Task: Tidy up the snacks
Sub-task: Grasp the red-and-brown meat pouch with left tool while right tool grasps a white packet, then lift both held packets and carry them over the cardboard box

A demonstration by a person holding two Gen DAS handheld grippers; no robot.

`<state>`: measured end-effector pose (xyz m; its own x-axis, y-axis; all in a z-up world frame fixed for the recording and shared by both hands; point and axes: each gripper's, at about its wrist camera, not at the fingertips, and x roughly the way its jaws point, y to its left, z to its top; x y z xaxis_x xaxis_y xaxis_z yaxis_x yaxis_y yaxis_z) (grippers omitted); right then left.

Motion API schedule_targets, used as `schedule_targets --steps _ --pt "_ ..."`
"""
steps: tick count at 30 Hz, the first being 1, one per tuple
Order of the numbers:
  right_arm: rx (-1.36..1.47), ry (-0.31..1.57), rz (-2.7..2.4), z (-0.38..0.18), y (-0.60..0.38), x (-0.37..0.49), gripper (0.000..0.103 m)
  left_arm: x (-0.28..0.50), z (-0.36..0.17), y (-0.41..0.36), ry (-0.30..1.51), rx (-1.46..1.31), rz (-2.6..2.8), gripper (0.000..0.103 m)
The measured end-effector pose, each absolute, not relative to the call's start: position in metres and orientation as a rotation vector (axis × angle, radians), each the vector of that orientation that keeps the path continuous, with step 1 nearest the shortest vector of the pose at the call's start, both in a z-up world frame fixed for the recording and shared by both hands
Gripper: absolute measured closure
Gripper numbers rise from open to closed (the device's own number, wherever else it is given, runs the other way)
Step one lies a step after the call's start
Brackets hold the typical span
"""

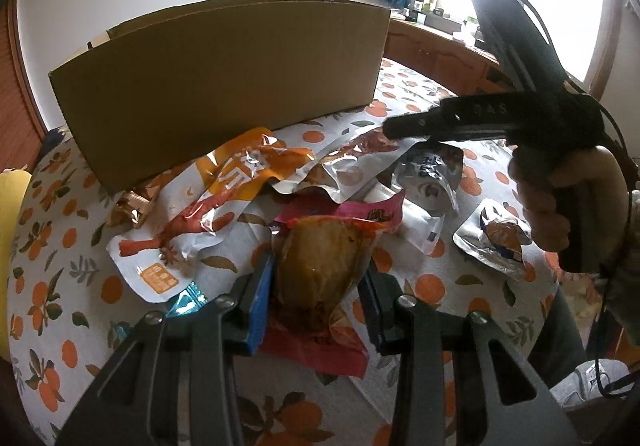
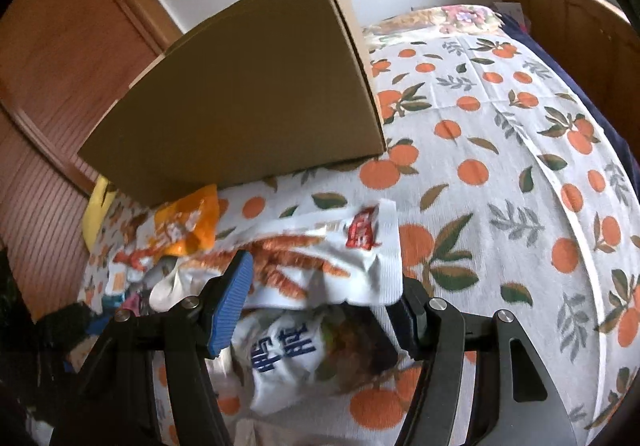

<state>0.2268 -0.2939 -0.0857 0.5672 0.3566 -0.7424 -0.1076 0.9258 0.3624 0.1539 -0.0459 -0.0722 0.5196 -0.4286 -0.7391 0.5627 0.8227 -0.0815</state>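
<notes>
The left gripper (image 1: 316, 286) had its jaws closed in on a clear pouch of brownish meat (image 1: 320, 266) with a red and pink edge, the blue pads touching the pouch's two sides. That pouch lay on the bed (image 1: 436, 286), on a white cloth printed with oranges and leaves. Just beyond it lay a long white and orange packet (image 1: 208, 214) showing an orange-red snack, partly overlapped by a silvery packet (image 1: 352, 170). To the right sat a white packet with dark lettering (image 1: 428, 166) and, well apart from it, a small foil pouch (image 1: 496, 242). Behind the pile stood a large cardboard box (image 1: 224, 86), its near wall touching the orange packet's far end.

The right gripper (image 2: 320, 298) held its jaws wide, straddling the near end of a white packet printed with orange sticks (image 2: 320, 258); whether the pads touched it could not be told. Beneath it, nearer the camera, lay the white packet with blue characters (image 2: 288, 358). An orange packet (image 2: 188, 222) lay against the foot of the cardboard box (image 2: 248, 110). In the left wrist view, the right gripper (image 1: 390, 128) reached over the snacks from the right, gripped by a hand (image 1: 560, 198). A wooden cabinet (image 2: 568, 18) ran along the far wall beside the bed (image 2: 500, 150).
</notes>
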Motion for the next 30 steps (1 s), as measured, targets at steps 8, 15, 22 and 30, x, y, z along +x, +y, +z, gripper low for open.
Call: schedule_targets --steps 8,15,22,30 --pt "0.38 0.925 0.238 -0.087 -0.304 0.245 0.048 0.155 -0.074 -0.047 0.843 0.177 -0.596 0.065" --pt "0.498 0.944 0.235 -0.088 -0.327 0.253 0.08 0.156 -0.074 -0.048 0.847 0.18 -0.593 0.065" --pt "0.562 0.909 0.28 -0.077 -0.336 0.239 0.089 0.155 -0.073 -0.045 0.84 0.164 -0.584 0.065" --pt "0.529 0.813 0.309 -0.034 -0.329 0.216 0.094 0.145 -0.065 -0.034 0.802 0.126 -0.562 0.066"
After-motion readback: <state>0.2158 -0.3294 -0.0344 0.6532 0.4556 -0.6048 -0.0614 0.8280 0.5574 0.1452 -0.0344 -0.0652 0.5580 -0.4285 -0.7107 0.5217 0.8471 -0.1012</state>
